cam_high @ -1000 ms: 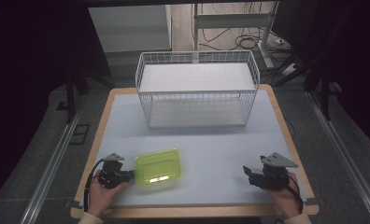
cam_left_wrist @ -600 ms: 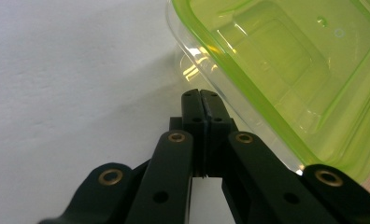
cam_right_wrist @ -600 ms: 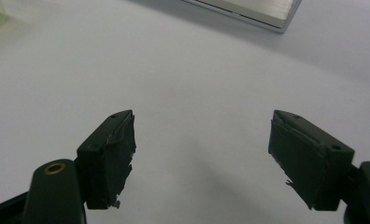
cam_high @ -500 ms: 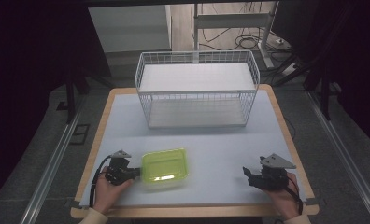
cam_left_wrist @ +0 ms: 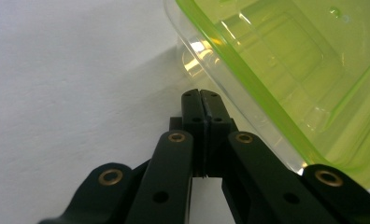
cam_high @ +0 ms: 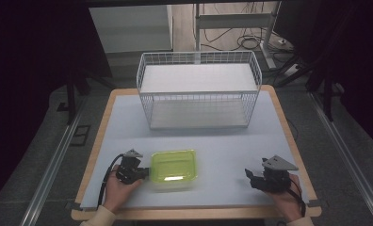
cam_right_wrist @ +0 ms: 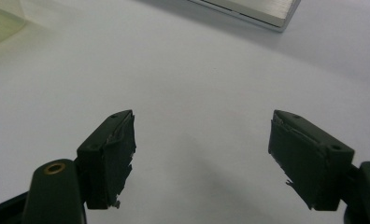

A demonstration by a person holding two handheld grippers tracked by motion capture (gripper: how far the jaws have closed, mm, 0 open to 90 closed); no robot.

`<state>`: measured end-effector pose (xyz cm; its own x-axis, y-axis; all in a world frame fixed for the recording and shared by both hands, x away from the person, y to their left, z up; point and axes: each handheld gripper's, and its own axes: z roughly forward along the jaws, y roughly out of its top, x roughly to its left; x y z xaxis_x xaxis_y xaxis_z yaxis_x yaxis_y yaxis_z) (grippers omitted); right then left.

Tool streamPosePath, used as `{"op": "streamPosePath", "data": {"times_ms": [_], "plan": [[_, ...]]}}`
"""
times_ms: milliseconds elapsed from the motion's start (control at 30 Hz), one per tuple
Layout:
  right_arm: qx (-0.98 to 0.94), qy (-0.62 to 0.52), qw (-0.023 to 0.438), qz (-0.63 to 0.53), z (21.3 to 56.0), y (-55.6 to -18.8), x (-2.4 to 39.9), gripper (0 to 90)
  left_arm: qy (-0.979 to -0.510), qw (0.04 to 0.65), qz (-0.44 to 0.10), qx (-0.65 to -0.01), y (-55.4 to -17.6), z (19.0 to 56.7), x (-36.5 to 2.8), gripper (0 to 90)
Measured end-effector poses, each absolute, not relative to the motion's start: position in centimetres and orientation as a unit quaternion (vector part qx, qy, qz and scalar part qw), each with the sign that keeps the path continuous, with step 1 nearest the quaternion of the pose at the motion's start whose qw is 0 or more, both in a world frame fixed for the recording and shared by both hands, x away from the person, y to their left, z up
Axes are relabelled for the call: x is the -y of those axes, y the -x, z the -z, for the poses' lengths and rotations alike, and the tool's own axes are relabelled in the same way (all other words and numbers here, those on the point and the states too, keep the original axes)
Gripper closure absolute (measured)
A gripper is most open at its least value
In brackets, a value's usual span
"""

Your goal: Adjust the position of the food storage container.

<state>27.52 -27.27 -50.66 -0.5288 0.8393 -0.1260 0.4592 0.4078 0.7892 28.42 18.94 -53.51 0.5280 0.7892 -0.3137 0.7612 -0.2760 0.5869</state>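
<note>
High view: clear box [cam_high: 172, 170] w/ green lid, left gripper [cam_high: 136, 172] clenched empty, right gripper [cam_high: 253, 178] released.

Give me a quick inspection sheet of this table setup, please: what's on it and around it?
Surface: pale table top with wooden edge.
Job's things: green-lidded clear container; white wire basket, empty.
Clutter: nothing seen.
Grippers: left gripper, jaws together, against the container's left side; right gripper, jaws apart, empty.
Cables: one trailing from the left gripper; more on the floor behind.
Surroundings: dark curtains, floor rails.
</note>
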Motion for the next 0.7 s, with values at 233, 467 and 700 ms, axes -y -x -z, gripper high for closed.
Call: {"op": "streamPosePath", "data": {"times_ms": [233,467,700], "plan": [[-0.798,-0.395,0.263,-0.370,50.6,-27.5,27.1,23.0,-0.808,0.356,-0.020,-0.470,-28.8,53.4,-17.3,90.0],[-0.799,-0.390,0.260,-0.377,50.4,-27.5,26.9,23.0,-0.812,0.356,-0.018,-0.462,-29.2,53.4,-15.7,90.0],[-0.803,-0.384,0.252,-0.379,50.6,-27.8,26.5,23.0,-0.815,0.361,-0.014,-0.454,-29.4,53.3,-13.9,90.0]]}}
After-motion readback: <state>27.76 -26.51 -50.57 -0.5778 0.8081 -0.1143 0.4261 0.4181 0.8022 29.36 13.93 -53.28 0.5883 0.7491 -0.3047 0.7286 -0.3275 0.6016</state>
